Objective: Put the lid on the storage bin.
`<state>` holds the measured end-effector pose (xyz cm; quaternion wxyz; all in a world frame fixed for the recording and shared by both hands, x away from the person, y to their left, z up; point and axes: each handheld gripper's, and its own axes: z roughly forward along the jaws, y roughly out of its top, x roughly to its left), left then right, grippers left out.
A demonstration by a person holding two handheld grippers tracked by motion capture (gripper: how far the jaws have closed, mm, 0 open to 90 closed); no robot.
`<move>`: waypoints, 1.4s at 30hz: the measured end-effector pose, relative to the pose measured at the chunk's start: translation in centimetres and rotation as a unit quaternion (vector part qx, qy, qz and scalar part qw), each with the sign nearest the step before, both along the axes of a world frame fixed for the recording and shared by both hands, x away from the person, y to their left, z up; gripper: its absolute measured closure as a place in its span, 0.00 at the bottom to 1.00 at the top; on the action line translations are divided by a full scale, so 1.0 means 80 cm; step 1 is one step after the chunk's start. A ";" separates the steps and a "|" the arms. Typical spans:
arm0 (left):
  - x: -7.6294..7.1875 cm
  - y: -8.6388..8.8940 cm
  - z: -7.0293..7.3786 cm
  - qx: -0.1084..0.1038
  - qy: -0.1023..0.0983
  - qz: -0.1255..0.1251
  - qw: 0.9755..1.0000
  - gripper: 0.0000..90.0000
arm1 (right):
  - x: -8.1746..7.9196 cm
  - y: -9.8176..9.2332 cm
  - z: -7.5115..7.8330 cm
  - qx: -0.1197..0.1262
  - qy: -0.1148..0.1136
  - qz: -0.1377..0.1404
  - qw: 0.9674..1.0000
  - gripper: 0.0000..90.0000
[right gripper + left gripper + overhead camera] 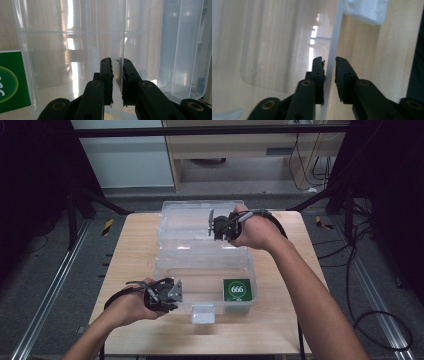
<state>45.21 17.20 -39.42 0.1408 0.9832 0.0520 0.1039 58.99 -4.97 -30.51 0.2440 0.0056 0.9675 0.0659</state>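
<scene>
My left gripper (329, 62): jaws pinched on clear box (200, 270) front wall | my right gripper (117, 62): jaws clamped on its open lid (190, 220) | box mid-desk (280, 325), green pack (236, 290) inside

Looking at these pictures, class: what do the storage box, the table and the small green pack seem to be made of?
Storage box: clear, glossy plastic, since the tabletop shows through its walls.
Table: pale wood or wood-look laminate, with matt grain lines.
Green pack: probably printed card; too small to be sure.
</scene>
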 end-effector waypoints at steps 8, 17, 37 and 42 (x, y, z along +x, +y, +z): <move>-0.005 -0.001 -0.002 -0.007 -0.014 0.020 1.000 0.88 | -0.004 0.000 0.003 0.010 0.010 -0.001 1.000 0.93; -0.010 -0.002 -0.004 -0.010 -0.029 0.031 0.999 0.88 | -0.015 0.002 0.008 0.018 0.011 -0.001 1.000 0.95; -0.015 -0.002 -0.004 -0.011 -0.035 0.050 0.998 0.86 | -0.059 -0.003 0.011 0.040 -0.024 0.011 0.999 0.95; -0.014 -0.003 -0.004 -0.015 -0.034 0.052 0.998 0.86 | -0.051 -0.003 0.010 0.039 -0.019 0.005 0.999 0.95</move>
